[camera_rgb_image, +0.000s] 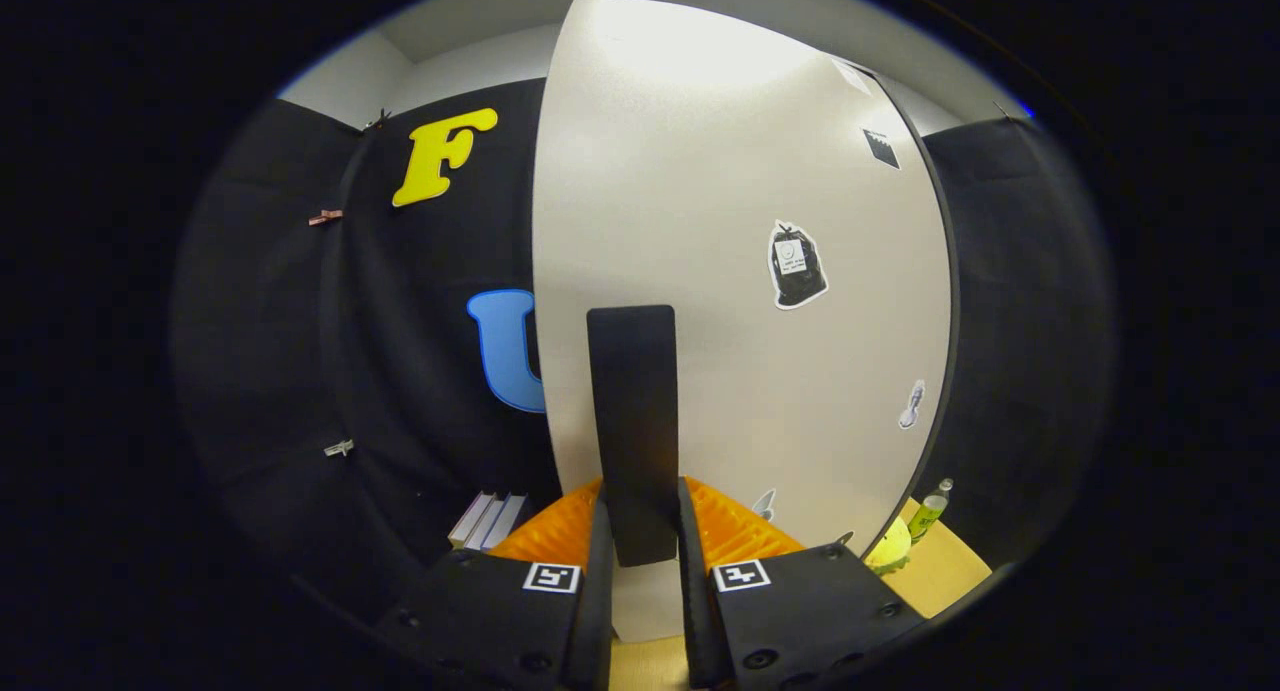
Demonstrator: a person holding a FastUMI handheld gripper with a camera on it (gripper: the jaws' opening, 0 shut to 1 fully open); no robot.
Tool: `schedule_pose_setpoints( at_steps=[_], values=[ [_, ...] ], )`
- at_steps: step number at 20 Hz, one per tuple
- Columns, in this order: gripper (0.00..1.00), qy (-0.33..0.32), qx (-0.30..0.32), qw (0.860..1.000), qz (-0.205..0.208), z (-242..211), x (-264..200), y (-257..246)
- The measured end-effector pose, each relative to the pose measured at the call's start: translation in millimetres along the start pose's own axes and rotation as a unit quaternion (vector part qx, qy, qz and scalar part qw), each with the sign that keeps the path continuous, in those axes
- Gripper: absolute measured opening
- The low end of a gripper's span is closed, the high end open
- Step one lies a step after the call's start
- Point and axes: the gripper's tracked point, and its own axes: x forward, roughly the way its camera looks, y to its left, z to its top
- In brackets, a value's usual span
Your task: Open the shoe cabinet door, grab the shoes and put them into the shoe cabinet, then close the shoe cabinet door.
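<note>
Your jaws (642,551) sit clamped on the dark upright handle (632,421) of the cabinet door (740,301), one finger pressed against each side of it, and the handle rises straight up from between them. Off to your left, beyond the fingers, a few pale books (488,520) lean against the black cloth wall, down near the floor of the booth. Just behind the fingers, on either side of the handle's foot, you can see a ribbed orange thing (735,531); what it is cannot be told from here. The door itself is the big white panel right ahead of you, standing upright and very close, with its dark edge curving down on the right. Stickers dot its face: a black one (797,265) right of the handle, a small pale one (910,405) lower near the edge. Further right, past the door's edge, a green bottle (930,511) stands on the tan worktop (945,571), with a yellow-green round thing (888,548) just beside it. You are holding the tool level, pointed square at the door.
</note>
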Motion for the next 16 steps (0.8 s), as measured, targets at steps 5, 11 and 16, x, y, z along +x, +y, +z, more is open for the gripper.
schedule_pose_setpoints(
  at_steps=[5,11,16],
  values=[
    [0.33,0.004,0.003,1.0,0.001,-0.7,-44.1,-23.2],
    [0.33,0.008,-0.008,1.0,0.003,-0.3,-79.9,-48.1],
    [0.33,0.007,-0.025,0.999,0.018,-0.9,-112.4,-74.2]
  ],
)
